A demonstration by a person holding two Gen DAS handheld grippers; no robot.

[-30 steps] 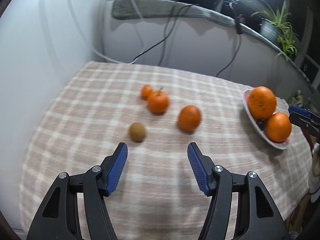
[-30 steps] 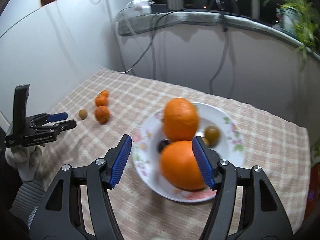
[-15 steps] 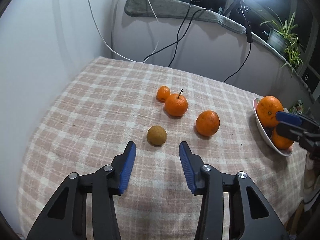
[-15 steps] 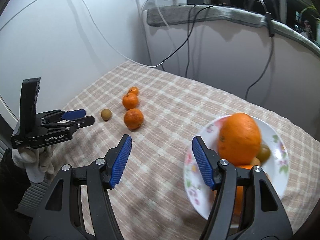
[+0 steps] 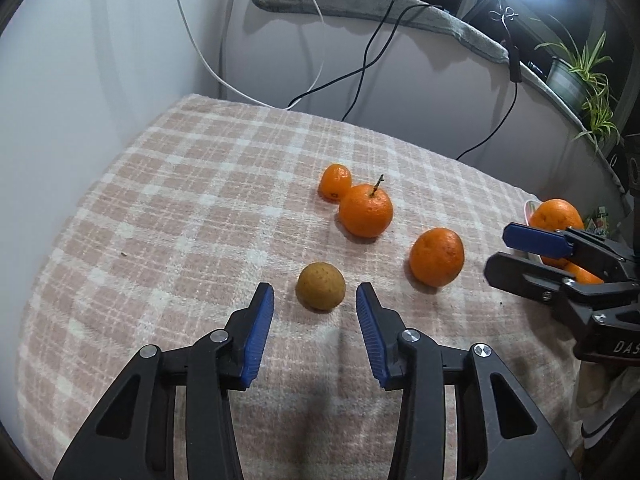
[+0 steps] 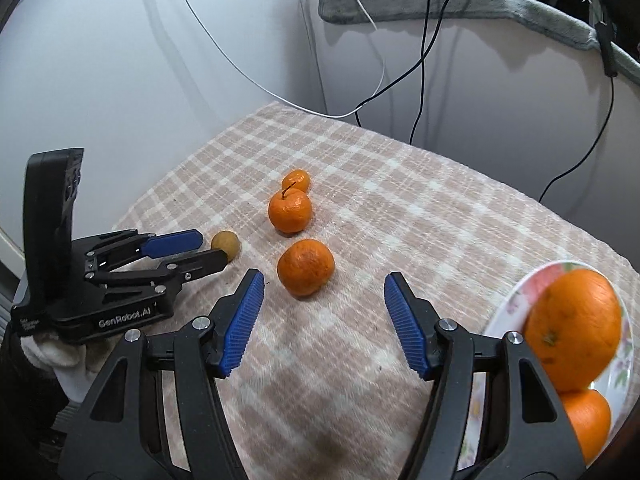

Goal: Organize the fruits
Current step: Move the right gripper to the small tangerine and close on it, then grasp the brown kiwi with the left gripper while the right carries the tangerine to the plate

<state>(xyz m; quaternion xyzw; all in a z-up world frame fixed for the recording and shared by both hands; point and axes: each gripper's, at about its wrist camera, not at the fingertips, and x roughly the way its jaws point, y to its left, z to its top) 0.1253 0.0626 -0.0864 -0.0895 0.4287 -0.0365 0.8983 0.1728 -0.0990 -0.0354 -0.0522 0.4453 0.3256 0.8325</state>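
My left gripper [image 5: 315, 304] hovers low over the checked cloth [image 5: 160, 220], jaws spread, the small brown fruit [image 5: 320, 286] just ahead of the tips and lined up with the gap, not yet touched. My right gripper [image 6: 324, 300], jaws wide apart and holding nothing, points at the nearest tangerine [image 6: 306, 267]. Beyond it lie a stemmed tangerine [image 6: 289, 211] and a tiny one [image 6: 296, 181], touching each other. The plate [image 6: 516, 304] at my right already holds two oranges [image 6: 574, 330]. I judge this the pick-up step: four fruits remain loose on the cloth. Next, the left must ease forward until the brown fruit sits between the pads, then close gently, since a round fruit may roll away.
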